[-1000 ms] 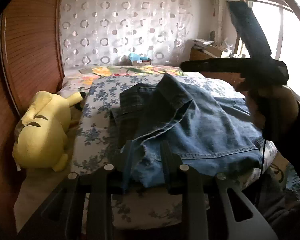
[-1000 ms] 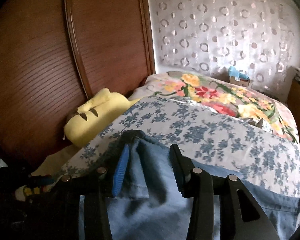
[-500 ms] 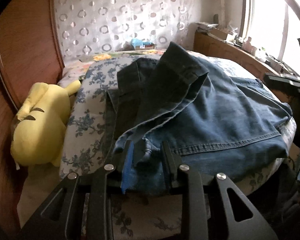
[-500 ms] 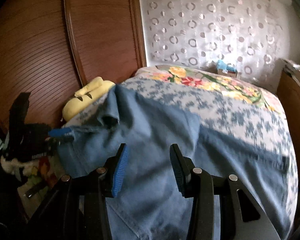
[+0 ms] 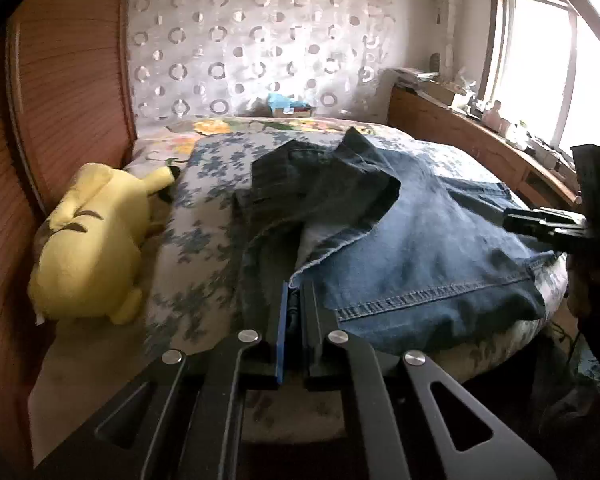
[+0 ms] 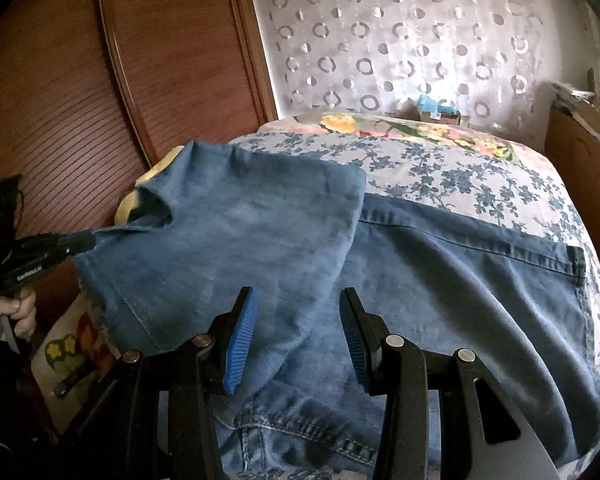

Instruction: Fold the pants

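Blue jeans (image 5: 400, 248) lie on the bed, one leg folded back over the seat in a loose flap (image 6: 240, 232). My left gripper (image 5: 296, 304) is at the near left hem, its jaws closing tight on the denim edge. The right wrist view shows that same gripper (image 6: 82, 243) pinching the flap's left corner, with a hand (image 6: 12, 312) on its handle. My right gripper (image 6: 298, 332) hovers over the middle of the jeans with a wide gap between its blue pads and nothing pinched. Its black body (image 5: 540, 224) reaches in from the right.
A flowered bedspread (image 5: 204, 208) covers the bed. A yellow plush toy (image 5: 88, 240) lies along the left side by the ribbed wooden wardrobe (image 6: 80, 80). A cluttered wooden ledge (image 5: 460, 120) runs under the window at the right. A small box (image 6: 440, 112) sits at the headboard wall.
The left jaws have shut on the hem they earlier only straddled. The right gripper has swung from the far leg end to above the folded jeans, and the raised flap has sunk.
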